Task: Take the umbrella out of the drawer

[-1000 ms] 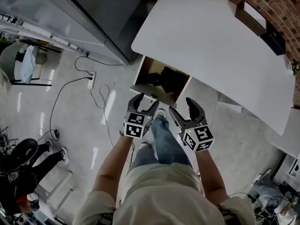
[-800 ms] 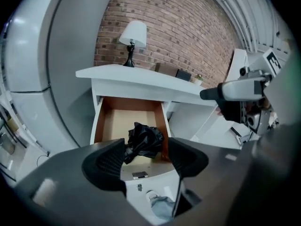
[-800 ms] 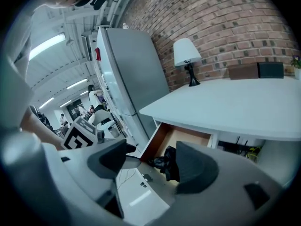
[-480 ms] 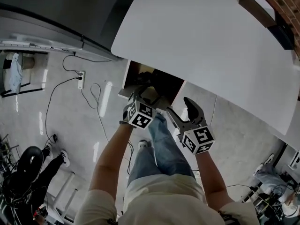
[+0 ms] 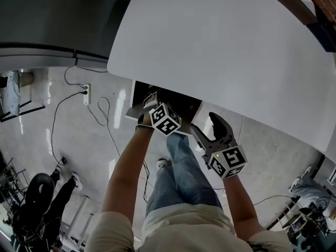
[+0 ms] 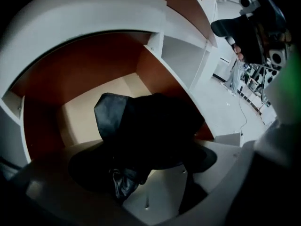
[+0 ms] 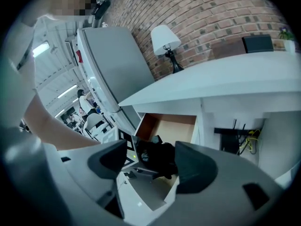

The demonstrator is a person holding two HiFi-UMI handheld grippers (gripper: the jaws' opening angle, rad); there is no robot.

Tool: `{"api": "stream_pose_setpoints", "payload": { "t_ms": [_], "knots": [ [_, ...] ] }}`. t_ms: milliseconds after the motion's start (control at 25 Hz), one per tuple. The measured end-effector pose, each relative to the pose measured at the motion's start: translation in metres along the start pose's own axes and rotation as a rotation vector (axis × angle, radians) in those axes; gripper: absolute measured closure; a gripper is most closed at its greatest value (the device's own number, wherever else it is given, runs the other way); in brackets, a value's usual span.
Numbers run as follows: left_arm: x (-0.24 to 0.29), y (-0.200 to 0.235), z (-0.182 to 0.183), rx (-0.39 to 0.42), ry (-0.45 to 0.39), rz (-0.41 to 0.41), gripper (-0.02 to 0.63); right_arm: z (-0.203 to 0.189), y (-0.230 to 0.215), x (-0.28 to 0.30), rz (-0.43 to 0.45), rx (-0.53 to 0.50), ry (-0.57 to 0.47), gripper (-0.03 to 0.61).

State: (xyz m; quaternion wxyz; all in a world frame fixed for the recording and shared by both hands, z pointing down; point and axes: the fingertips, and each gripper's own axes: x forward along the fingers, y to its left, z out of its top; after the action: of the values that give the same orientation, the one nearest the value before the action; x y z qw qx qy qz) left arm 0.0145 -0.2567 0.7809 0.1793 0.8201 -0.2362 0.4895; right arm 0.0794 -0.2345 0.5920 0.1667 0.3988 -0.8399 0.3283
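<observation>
White tabletop fills the upper scene, and under its near edge the brown-lined drawer stands pulled out with the black umbrella bundled inside. The left arm reaches forward. Its hand-held gripper tips steeply down into the drawer, jaws spread wide just over the umbrella, not pressing it. The right hand-held gripper hangs outside, at the drawer's 4 o'clock, jaws wide and bare. A second ago both were short of the drawer. The left has since dropped in and rolled, its jaws just opening.
</observation>
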Motion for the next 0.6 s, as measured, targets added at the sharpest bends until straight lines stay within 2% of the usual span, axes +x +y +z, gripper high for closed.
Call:
{"api": "stream_pose_setpoints", "payload": {
  "t_ms": [320, 440, 600],
  "knots": [
    [0.05, 0.001, -0.011, 0.126, 0.126, -0.025, 0.184, -0.004, -0.025, -0.004, -0.025, 0.048, -0.007, 0.264],
    [0.061, 0.005, -0.015, 0.129, 0.141, -0.015, 0.186, -0.006, -0.031, -0.008, -0.036, 0.064, -0.013, 0.264],
    [0.064, 0.012, -0.013, 0.138, 0.131, 0.045, 0.204, -0.007, -0.041, -0.013, -0.058, 0.086, -0.031, 0.267]
  ]
}}
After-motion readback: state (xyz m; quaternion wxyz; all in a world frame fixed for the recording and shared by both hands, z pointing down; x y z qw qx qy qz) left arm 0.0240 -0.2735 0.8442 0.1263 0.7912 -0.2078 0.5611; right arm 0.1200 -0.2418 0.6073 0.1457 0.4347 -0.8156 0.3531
